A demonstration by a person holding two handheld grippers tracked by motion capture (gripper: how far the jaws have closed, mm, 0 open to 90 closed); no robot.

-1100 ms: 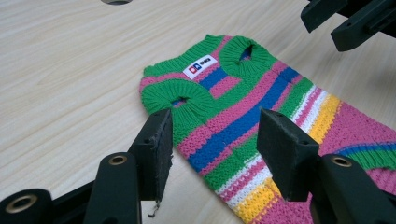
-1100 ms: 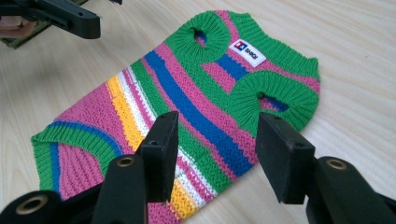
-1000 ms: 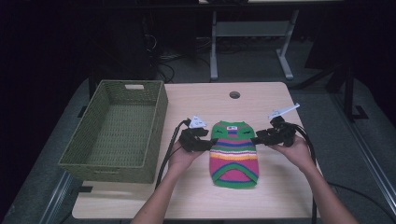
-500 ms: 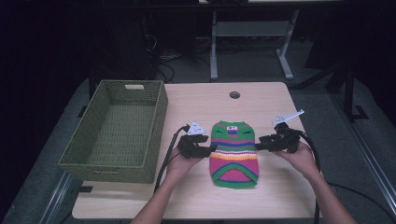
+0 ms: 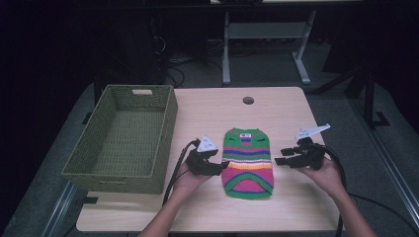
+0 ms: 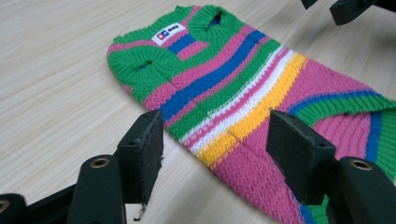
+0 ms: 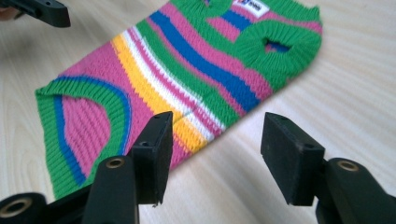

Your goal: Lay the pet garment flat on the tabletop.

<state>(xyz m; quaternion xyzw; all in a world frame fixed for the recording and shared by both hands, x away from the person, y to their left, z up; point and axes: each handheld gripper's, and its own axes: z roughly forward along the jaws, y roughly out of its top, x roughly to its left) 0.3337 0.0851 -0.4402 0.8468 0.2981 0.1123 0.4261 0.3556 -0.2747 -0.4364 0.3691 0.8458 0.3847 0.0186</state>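
Flat on the table (image 5: 286, 202) lies a striped knitted sweater (image 5: 247, 162).

Black grippers (image 5: 225, 167), square-padded fingers (image 6: 142, 149), brass rivets, grey triangular plates, black cables; bare forearms.

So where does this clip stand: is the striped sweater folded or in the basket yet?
Neither yet. The striped sweater lies flat and unfolded on the table, and the green basket beside it has nothing in it. In hand: the left claw and right claw sit open at the sweater's two side edges, gripping nothing. Grasping, and whatever follows, is left.
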